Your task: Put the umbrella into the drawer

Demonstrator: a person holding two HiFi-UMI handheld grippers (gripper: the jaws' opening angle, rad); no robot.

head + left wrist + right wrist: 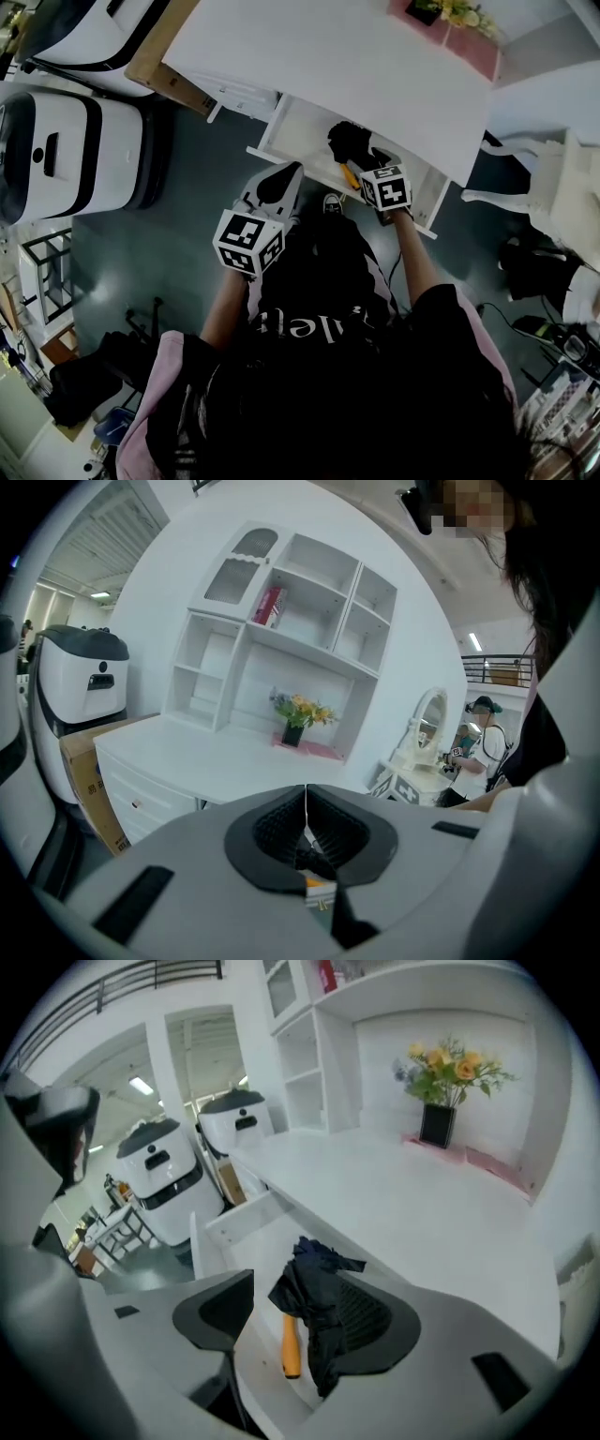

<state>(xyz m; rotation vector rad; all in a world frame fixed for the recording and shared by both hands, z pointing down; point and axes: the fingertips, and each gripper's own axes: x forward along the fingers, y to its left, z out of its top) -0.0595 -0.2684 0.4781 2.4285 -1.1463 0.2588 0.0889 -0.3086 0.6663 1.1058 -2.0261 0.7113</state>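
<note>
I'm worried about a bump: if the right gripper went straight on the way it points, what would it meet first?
Probably the umbrella, lying in the open drawer just ahead of the right gripper, whose jaws are apart; depth is hard to judge.

- The dark cloth of the umbrella (pixel 314 1302) covers part of one pad of the right gripper (pixel 298 1321).
- The rear of the drawer (pixel 305 131) is hidden under the desk top (pixel 356 66).
- The red books (pixel 269 606) are too small to read.
</note>
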